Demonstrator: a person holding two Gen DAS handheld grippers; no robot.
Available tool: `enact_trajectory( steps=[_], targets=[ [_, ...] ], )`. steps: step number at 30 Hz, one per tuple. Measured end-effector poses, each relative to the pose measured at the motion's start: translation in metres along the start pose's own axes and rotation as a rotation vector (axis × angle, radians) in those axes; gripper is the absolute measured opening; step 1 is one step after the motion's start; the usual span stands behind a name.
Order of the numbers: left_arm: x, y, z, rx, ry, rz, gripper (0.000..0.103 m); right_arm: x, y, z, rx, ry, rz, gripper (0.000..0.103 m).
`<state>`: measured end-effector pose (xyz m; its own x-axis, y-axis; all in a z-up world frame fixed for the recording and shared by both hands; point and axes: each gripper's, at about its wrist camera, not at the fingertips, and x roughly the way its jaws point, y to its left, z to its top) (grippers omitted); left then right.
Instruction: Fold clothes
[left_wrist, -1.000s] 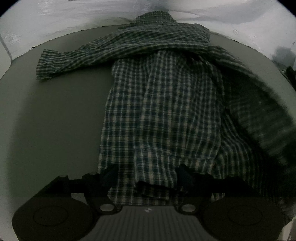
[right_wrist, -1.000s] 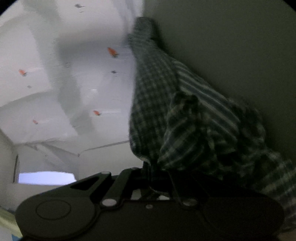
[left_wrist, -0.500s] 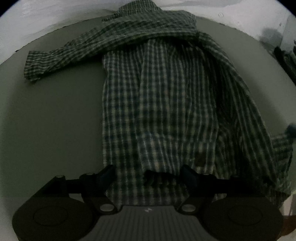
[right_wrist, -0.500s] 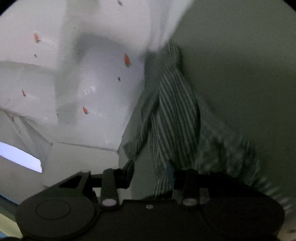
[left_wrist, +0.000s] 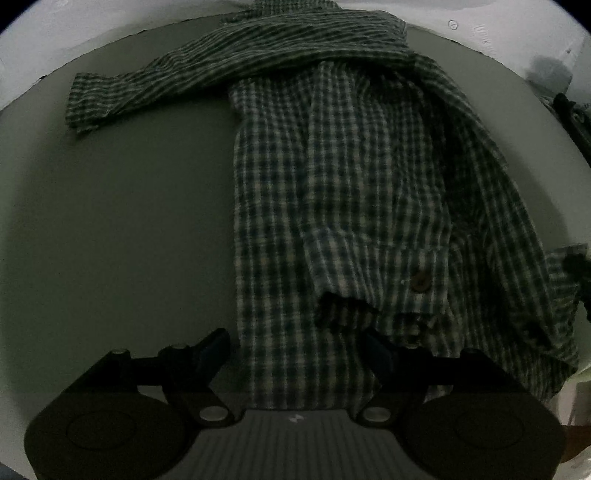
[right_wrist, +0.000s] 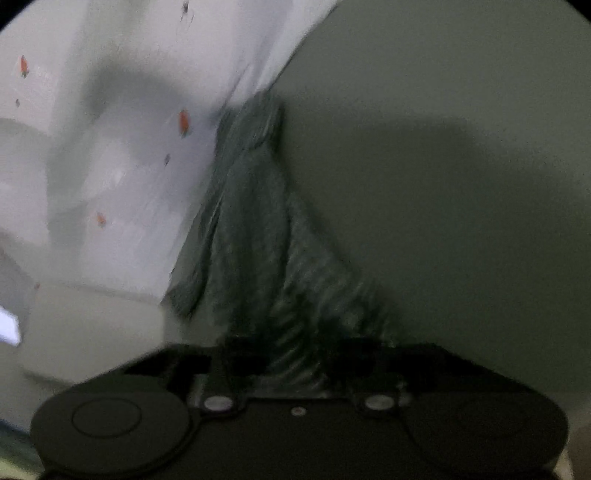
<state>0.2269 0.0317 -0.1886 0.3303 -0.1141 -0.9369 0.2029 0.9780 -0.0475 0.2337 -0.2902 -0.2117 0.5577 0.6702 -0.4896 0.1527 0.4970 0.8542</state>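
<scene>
Left gripper (left_wrist: 295, 343) was held agape over the plaid shirt (left_wrist: 343, 206) hem at 6 o'clock (seemingly released); right gripper (right_wrist: 291, 350) unreadable

Both views are dimly lit, and colours are muted to grey-green. In the left wrist view the checked shirt (left_wrist: 340, 192) is rendered fairly sharply at the centre, while the table (left_wrist: 129, 221) is bowed by fisheye distortion and black vignetting is seen at the corners. The right wrist view is smeared throughout by motion blur. A broad soft shadow (right_wrist: 399, 147) is cast on the table there, and the white wall (right_wrist: 110, 166) is brightest.
</scene>
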Motion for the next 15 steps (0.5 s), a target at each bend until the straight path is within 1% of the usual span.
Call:
enact_trajectory(
  steps=[3,7,8,10,13,15],
  targets=[
    [-0.001,0.004,-0.002,-0.030,0.007,-0.013,0.079,0.017,-0.003,-0.010,0.026,0.073,0.037,0.006],
    [-0.003,0.012,-0.007,-0.069,0.019,-0.025,0.079,0.036,0.008,-0.032,0.032,0.183,0.093,0.006],
    [-0.003,0.014,-0.008,-0.078,0.021,-0.029,0.079,0.040,0.009,-0.036,0.032,0.202,0.092,0.006],
    [-0.004,0.016,-0.010,-0.090,0.025,-0.036,0.079,0.047,0.010,-0.042,0.028,0.228,0.064,0.006],
    [-0.005,0.019,-0.012,-0.102,0.030,-0.048,0.079,0.048,0.008,-0.043,0.036,0.230,0.019,0.006],
    [-0.006,0.020,-0.012,-0.105,0.032,-0.055,0.079,0.042,0.011,-0.040,0.018,0.220,-0.026,0.012]
  ],
)
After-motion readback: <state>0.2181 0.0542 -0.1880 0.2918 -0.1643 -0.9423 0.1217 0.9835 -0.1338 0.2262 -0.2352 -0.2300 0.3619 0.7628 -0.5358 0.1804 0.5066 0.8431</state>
